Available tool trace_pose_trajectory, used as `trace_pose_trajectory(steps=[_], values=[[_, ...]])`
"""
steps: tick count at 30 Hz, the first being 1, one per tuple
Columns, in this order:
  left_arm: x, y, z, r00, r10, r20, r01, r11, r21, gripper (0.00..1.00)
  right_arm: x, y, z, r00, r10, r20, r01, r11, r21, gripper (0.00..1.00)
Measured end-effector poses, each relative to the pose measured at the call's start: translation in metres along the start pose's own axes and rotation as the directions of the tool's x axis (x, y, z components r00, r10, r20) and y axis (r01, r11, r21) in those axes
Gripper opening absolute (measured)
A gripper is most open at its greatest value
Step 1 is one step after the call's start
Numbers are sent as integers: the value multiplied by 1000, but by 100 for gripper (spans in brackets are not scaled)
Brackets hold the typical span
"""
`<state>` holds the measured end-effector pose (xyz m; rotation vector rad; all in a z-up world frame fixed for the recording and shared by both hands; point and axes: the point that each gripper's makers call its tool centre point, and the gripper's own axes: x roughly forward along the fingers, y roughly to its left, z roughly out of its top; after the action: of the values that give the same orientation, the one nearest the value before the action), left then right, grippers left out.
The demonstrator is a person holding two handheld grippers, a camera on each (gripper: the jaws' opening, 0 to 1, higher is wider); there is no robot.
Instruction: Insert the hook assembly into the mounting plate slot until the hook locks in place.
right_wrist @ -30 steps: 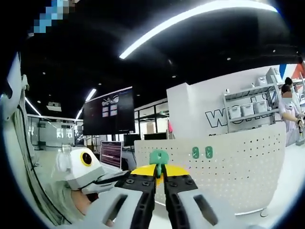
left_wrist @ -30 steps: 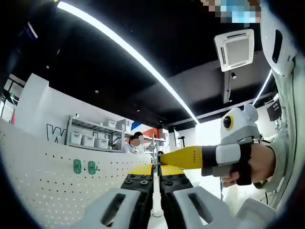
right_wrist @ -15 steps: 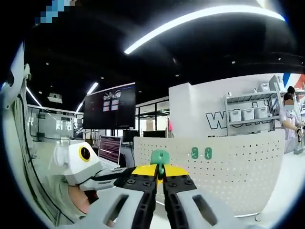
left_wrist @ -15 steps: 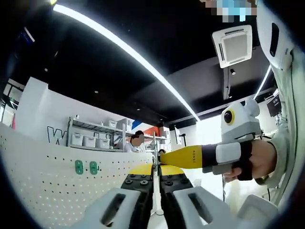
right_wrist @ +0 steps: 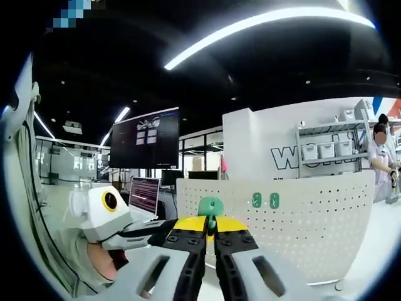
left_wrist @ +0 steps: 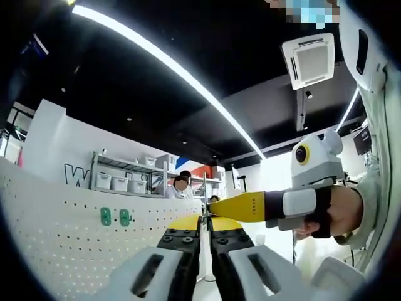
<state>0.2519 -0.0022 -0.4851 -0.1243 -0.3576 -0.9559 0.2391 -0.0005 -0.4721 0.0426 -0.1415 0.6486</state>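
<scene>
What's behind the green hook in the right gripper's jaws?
Behind the green hook, pinched in the right gripper, stands the white pegboard with two green pieces already on it. The hook hides the holes directly behind it, so alignment cannot be judged.

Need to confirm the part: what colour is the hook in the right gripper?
Green hook, best seen in the right gripper view.

Matt white perforated panel; smooth green plastic hook; yellow-tipped right claw
</scene>
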Motion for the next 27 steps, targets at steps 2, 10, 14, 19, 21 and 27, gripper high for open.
trace_pose_trajectory(steps=[2,10,14,19,21,27], values=[[1,-2,-3,1000,-8,-15,8,1000,12,8,0,-2,-1,1000,-7,-3,7,1000,7,1],[1,-7,-8,1000,-10,-29,11,1000,20,19,0,-11,1,1000,-28,4,28,999,15,1],[0,-6,-10,999,-3,-40,4,1000,26,23,-1,-12,0,1000,-30,2,30,999,19,1],[-3,-4,-13,998,14,-54,-12,999,36,32,-1,-13,-3,1000,-30,-3,30,999,25,1],[-4,-4,-14,998,18,-59,-16,999,40,32,0,-13,-3,1000,-31,-5,31,999,29,1],[-8,-1,-17,996,42,-76,-38,998,59,40,0,-15,-3,999,-34,-1,34,999,35,1]])
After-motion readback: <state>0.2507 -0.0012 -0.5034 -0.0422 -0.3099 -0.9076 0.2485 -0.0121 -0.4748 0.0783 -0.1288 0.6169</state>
